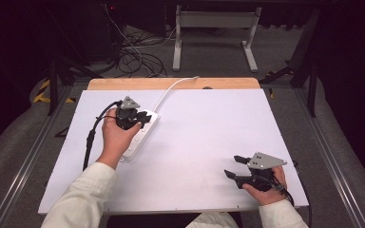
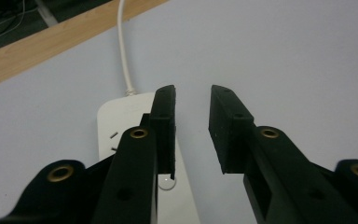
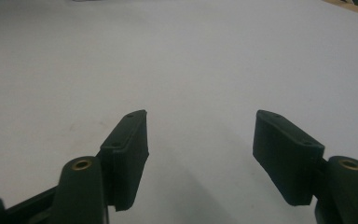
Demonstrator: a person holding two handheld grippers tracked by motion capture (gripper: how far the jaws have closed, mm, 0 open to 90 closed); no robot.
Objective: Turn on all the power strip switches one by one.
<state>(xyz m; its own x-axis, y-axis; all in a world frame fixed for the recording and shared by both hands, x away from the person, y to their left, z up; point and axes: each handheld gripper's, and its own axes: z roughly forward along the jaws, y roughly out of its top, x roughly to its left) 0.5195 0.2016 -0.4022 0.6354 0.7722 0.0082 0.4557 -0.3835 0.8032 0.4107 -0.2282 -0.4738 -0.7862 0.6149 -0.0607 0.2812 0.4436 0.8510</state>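
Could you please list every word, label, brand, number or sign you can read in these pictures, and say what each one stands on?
There is no readable text in these pictures.
The white power strip bears no legible print; its face shows plain in the left gripper view.
The left gripper and right gripper carry no markings.
The white table is unmarked.

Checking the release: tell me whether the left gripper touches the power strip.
Cannot tell. In the left gripper view the left gripper has open, empty jaws over the power strip; no gap shows plainly.
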